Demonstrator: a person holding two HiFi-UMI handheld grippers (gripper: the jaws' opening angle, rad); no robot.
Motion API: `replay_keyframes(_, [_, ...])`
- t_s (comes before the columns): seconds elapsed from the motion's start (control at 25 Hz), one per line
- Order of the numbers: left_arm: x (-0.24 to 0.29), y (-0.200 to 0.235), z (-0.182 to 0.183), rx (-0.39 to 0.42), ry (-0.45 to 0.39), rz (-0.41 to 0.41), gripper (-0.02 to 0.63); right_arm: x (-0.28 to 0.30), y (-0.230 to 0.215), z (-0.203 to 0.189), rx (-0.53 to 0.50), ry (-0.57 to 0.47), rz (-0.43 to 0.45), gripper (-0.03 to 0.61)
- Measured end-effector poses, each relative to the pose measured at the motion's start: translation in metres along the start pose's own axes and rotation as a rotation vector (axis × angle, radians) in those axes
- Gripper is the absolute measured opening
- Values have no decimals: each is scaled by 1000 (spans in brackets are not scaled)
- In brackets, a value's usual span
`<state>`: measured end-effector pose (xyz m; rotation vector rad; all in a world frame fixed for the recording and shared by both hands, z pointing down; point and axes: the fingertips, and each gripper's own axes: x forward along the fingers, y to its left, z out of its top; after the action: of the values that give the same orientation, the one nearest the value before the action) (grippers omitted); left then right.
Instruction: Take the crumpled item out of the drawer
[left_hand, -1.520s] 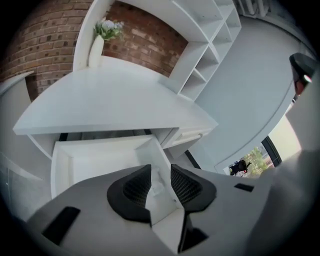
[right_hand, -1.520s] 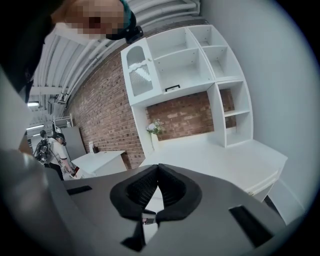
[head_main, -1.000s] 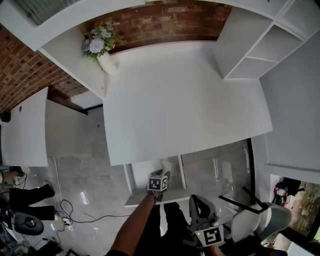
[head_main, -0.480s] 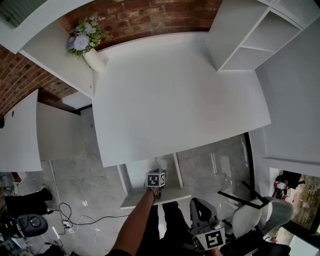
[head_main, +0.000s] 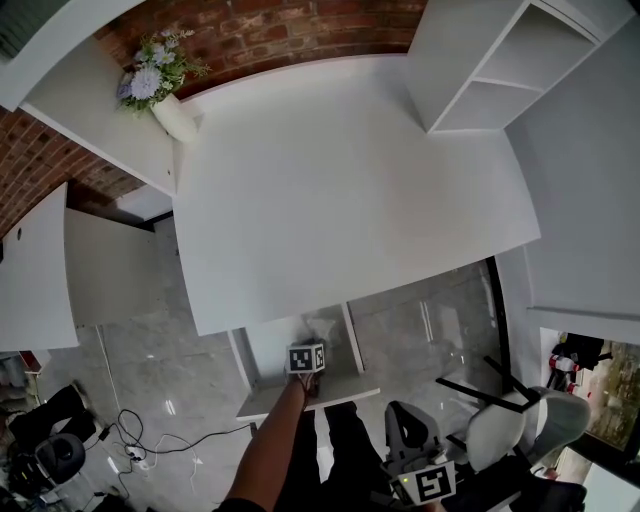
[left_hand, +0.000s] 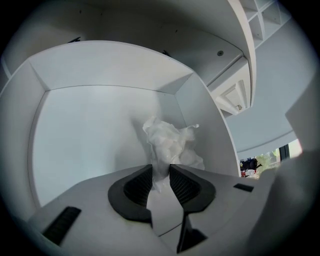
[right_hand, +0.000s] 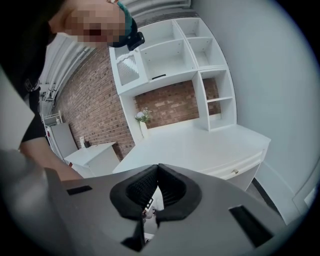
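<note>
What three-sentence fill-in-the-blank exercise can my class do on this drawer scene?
1. The left gripper, jaws closing round the crumpled item, reaches into a white ____.
2. The right gripper holds ____ between its shut jaws.
3. The vase of flowers stands before a ____ wall.
Missing words: drawer; nothing; brick.

white desk | flower vase | brick wall | shelf unit | chair

I list a white crumpled item, white drawer, white worktop, red-brown brick wall, lilac flowers.
</note>
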<state>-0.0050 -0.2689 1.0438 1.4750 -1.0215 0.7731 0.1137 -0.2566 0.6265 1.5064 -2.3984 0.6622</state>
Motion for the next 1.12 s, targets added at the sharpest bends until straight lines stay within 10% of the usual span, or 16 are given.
replay_keyframes(0.56, [-31, -14, 13, 70, -57, -33, 63, -3, -7, -8, -4, -8, 7, 14])
replay_keyframes(1.12, [-269, -50, 2, 49, -463, -1, 63, -47, 35, 52, -87, -97, 164, 13])
